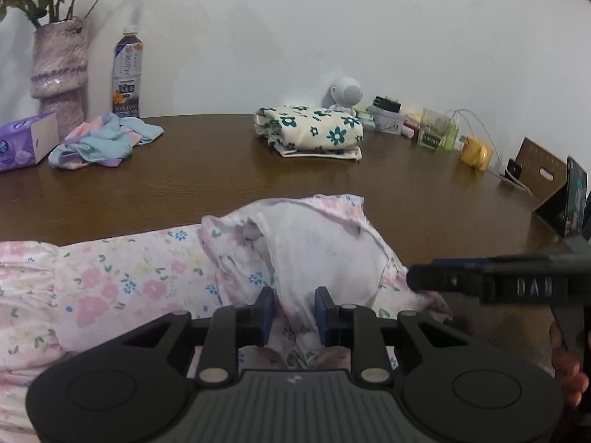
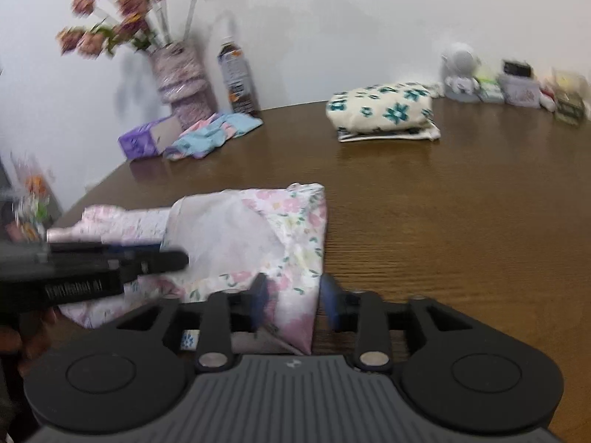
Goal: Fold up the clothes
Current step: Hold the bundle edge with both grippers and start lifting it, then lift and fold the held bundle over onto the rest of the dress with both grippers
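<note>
A pink floral garment [image 1: 129,277] with a white lining lies across the near part of the brown table [image 1: 221,184]. Its right end is turned over, lining up. In the left wrist view my left gripper [image 1: 294,308] is shut on a bunch of that lining, which fills the gap between the blue pads. My right gripper [image 1: 412,277] comes in from the right, its tip against the garment's edge. In the blurred right wrist view the right gripper [image 2: 293,301] pinches the garment's [image 2: 295,221] near corner, and the left gripper [image 2: 177,256] reaches in from the left.
A folded cream cloth with teal flowers [image 1: 314,129] sits mid-table at the back. At the back left are a crumpled pastel cloth [image 1: 99,140], a purple tissue box [image 1: 22,144], a flower vase [image 1: 59,74] and a bottle [image 1: 127,74]. Small clutter and a yellow object [image 1: 476,151] line the back right.
</note>
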{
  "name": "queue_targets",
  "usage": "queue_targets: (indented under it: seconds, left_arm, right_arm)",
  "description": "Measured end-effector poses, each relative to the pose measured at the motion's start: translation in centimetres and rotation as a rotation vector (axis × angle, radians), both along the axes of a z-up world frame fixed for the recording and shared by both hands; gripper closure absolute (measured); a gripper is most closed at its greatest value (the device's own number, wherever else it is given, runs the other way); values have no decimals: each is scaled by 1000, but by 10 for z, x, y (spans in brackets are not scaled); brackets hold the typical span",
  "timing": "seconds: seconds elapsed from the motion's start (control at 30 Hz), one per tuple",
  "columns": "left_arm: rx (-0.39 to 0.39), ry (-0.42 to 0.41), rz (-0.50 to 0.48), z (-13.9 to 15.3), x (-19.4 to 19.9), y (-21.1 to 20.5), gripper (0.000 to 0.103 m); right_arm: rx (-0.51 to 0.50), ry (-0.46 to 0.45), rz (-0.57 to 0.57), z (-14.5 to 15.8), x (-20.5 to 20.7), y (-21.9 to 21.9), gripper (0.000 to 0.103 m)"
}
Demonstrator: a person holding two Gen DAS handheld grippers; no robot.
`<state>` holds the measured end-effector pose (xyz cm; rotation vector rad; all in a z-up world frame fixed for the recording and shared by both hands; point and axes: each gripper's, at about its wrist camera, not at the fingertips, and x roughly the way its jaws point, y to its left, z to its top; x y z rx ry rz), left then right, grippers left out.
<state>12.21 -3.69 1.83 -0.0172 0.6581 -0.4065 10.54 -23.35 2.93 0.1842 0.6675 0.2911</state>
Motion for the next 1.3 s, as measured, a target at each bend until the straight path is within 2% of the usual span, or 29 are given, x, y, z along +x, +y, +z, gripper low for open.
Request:
queue_targets:
  seconds: [0.17, 0.3, 0.53, 0.57, 0.63, 0.67, 0.8, 0.9, 1.0, 1.07, 1.13, 1.2, 1.3]
  left_arm:
    - [0, 4, -9, -1, -5, 1, 82]
    - [-8, 12, -8, -2, -5, 2, 82]
    - [-26, 18, -12, -4, -5, 4, 83]
    - [-34, 19, -14, -3, -5, 5, 82]
    - [-59, 15, -16, 0, -7, 8, 82]
    - [-71, 5, -20, 3, -9, 10, 81]
    - [-74, -61, -17, 17, -13, 14, 80]
    - [-41, -77, -21, 20, -8, 10, 83]
    - [13, -20, -49, 11, 8, -2, 86]
    - [3, 33, -76, 2, 19, -9, 87]
    - [-18, 36, -92, 1, 22, -13, 88]
    - [-66, 36, -108, 6, 20, -8, 84]
    - [-70, -14, -95, 17, 3, 11, 74]
  right_arm:
    - [140, 86, -44, -8, 15, -13, 61]
    - [212, 127, -73, -12, 17, -17, 64]
    - [292, 138, -93, -19, 5, -23, 72]
    - [297, 136, -95, -20, 6, -22, 75]
    - [315, 145, -100, -22, 8, -21, 86]
    - [320, 146, -99, -23, 8, -21, 96]
    - [274, 104, -82, -15, 6, -16, 100]
    - [160, 43, -62, 1, 1, -9, 100]
    - [45, -18, -42, 16, -3, -2, 100]
    - [-31, -59, -28, 27, -6, 2, 100]
    - [-108, -100, -15, 37, -9, 7, 100]
    - [-185, -145, 10, 47, -12, 15, 100]
    - [-310, -227, 93, 61, -15, 37, 100]
